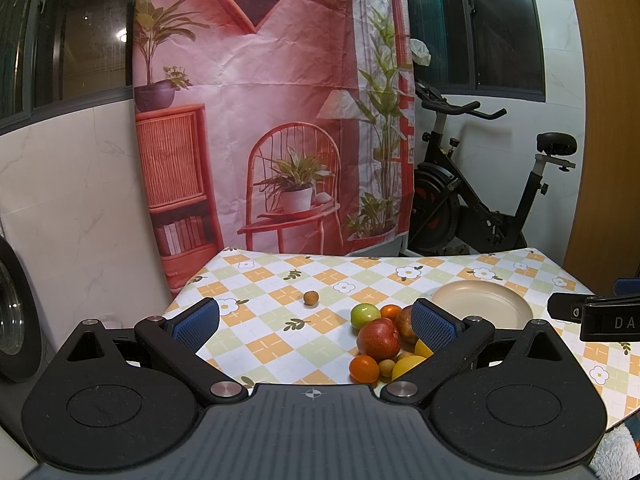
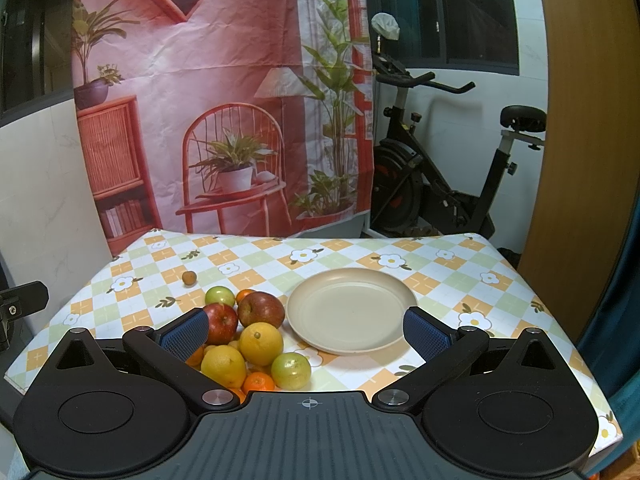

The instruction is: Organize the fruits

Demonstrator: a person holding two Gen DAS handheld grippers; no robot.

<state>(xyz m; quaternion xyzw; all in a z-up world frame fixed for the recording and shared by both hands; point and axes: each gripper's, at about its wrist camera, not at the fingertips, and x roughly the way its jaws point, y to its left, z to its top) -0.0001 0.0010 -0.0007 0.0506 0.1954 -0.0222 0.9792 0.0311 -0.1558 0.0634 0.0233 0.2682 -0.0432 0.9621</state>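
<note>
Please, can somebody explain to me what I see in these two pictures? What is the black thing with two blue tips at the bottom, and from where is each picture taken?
The black thing is a hand-held gripper; a person holds one in each hand. Each has a camera that looks forward along its two blue-padded fingers. One picture comes from the left gripper, the other from the right gripper. Both are open and hold nothing. Below them is a table with a flowered checked cloth. On it lie an empty beige plate and, beside it, a pile of fruit: apples, oranges, yellow citrus. One small brown fruit lies apart. Behind hang a printed backdrop and stands an exercise bike.
</note>
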